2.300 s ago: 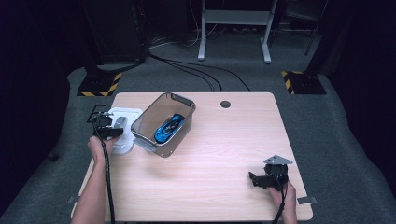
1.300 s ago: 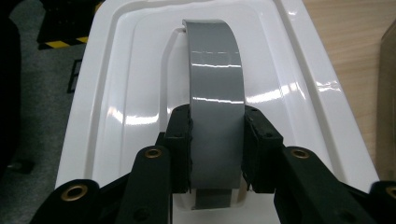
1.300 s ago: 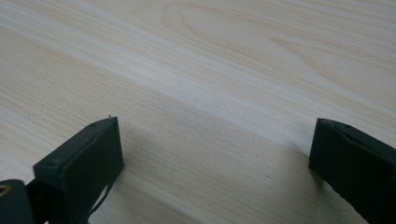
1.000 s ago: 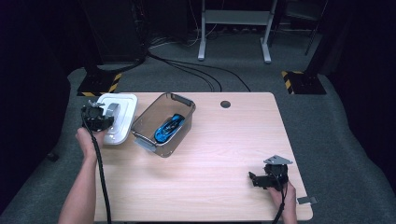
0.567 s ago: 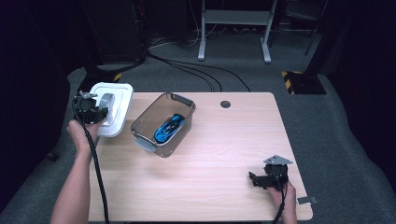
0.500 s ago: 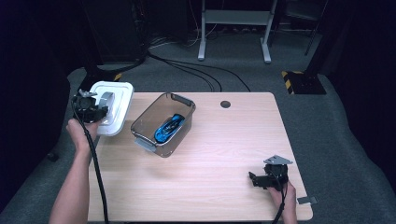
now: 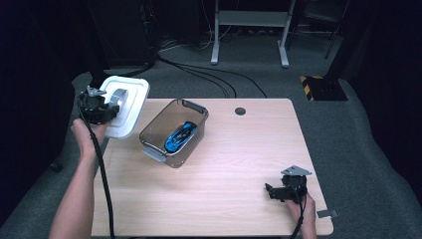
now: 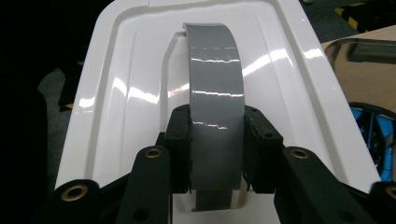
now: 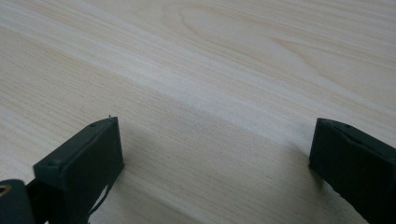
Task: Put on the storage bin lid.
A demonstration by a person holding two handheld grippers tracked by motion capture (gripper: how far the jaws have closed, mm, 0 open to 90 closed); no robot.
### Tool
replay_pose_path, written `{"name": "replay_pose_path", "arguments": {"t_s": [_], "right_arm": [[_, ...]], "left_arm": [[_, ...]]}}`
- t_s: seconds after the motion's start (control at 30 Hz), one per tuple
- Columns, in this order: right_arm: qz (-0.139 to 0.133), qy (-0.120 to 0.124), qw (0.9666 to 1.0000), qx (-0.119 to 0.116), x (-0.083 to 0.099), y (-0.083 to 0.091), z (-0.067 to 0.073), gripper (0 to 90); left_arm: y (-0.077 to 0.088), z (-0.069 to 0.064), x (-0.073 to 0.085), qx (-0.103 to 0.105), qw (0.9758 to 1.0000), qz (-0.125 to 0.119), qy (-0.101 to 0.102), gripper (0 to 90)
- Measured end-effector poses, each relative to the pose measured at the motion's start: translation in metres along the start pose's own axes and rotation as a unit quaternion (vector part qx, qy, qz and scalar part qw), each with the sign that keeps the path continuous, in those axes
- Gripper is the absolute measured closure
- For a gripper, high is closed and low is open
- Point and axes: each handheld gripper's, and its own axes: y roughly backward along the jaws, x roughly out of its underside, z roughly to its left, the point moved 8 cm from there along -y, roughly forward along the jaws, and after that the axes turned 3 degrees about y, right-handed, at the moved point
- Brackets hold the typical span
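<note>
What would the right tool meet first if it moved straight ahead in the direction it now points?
Most likely the bare table. The right tool sits low over the wood, open and pointing toward the person's left. The container lies farther off, apparently not in line, though depth is unclear.

Glossy plastic over matt wood
White lid (image 8: 116,107) and its grey handle (image 8: 215,107) gleam smooth; bin (image 7: 154,130) clear plastic; counter (image 9: 224,70) pale matt woodgrain.
</note>
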Motion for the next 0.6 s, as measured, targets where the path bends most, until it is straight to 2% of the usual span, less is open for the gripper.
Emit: {"name": "replay_pose_path", "arguments": {"t_s": [0.3, 0.5, 0.6], "right_arm": [[0.000, 0.001, 1.0000, 0.000, 0.000, 0.000, 0.000, 1.8], [0.000, 0.001, 1.0000, 0.000, 0.000, 0.000, 0.000, 1.8], [-0.001, -0.001, 1.0000, 0.000, 0.000, 0.000, 0.000, 2.0]], "left_arm": [[0.008, -0.027, -0.016, 0.024, 0.9994, -0.009, -0.022, 66.9], [0.011, -0.051, -0.024, 0.047, 0.9979, -0.017, -0.042, 66.9], [0.011, -0.059, -0.025, 0.053, 0.9971, -0.013, -0.052, 66.8]]}}
